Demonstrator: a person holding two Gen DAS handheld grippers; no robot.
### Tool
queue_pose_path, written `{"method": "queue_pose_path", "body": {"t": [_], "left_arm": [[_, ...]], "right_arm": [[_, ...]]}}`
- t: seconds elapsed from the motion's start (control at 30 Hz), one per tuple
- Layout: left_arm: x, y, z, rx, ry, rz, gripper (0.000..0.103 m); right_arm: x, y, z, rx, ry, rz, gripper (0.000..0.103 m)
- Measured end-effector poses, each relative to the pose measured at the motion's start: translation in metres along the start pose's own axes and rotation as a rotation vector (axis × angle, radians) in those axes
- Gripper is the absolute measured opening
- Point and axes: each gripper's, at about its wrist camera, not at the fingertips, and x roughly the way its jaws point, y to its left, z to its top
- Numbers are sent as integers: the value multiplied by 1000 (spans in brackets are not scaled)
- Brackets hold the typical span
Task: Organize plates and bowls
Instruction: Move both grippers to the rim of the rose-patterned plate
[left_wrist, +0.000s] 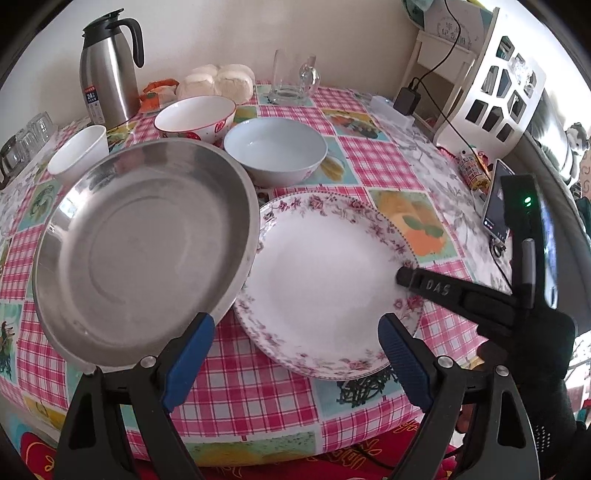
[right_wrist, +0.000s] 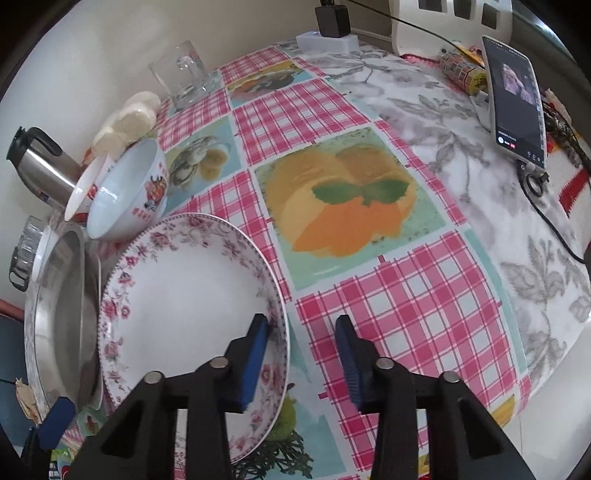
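Two bowls (left_wrist: 275, 153) and a thermos (left_wrist: 107, 70) stand far behind the floral plate (left_wrist: 325, 280) on the counter (left_wrist: 373, 155). Right gripper (right_wrist: 303, 350) straddles its right rim, jaws apart; left gripper (left_wrist: 295, 354) wide open, beside the steel plate (left_wrist: 144, 254).

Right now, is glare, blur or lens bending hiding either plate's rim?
Left wrist view: steel plate shows soft reflections, its rim readable; table edges bow from the fisheye. Right wrist view: flowered plate sharp, steel plate squeezed and slightly smeared at the left edge.
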Motion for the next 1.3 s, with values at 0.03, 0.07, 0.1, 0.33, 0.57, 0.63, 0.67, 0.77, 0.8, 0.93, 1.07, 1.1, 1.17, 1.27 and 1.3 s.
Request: {"method": "queue_pose_path", "body": {"t": [0.03,0.07,0.1,0.33,0.57,0.63,0.67,0.77,0.8,0.93,1.07,1.1,1.17,1.27,1.3], "left_arm": [[2,-1,0,0,5,4,91],[3,-2,-1,0,9,11,91],[4,-3,-1,3,10,16,91],[16,-16,-6,23,43,6,80],[38,-22,-6,5,97,17,66],[47,-20,-5,-19,123,7,58],[52,-19,-5,-36,136,7,56],[63,-18,-4,-59,161,10,48],[66,-17,-4,-65,166,10,46],[69,-20,1,-57,139,27,42],[71,-19,5,-75,114,38,42],[72,-18,6,-78,110,40,42],[72,-16,8,-89,99,47,42],[74,-14,10,-110,88,49,42],[73,-13,10,-112,85,51,42]], "right_arm": [[-1,0,2,-7,-10,-22,33],[-4,2,3,-34,-27,-65,32],[-4,5,3,-57,-36,-100,31],[-8,-18,4,22,-35,-119,32],[-6,-35,7,104,-32,-81,32],[-3,-36,7,112,-25,-65,32],[-2,-36,6,116,-22,-58,32],[0,-35,8,121,-20,-45,32],[1,-36,8,121,-20,-41,32],[5,-37,11,128,-25,-17,32],[6,-39,13,129,-34,-4,32],[6,-39,13,128,-36,-3,32],[5,-39,14,126,-40,-3,32],[6,-41,14,133,-44,4,32],[5,-42,14,137,-44,8,32]]}}
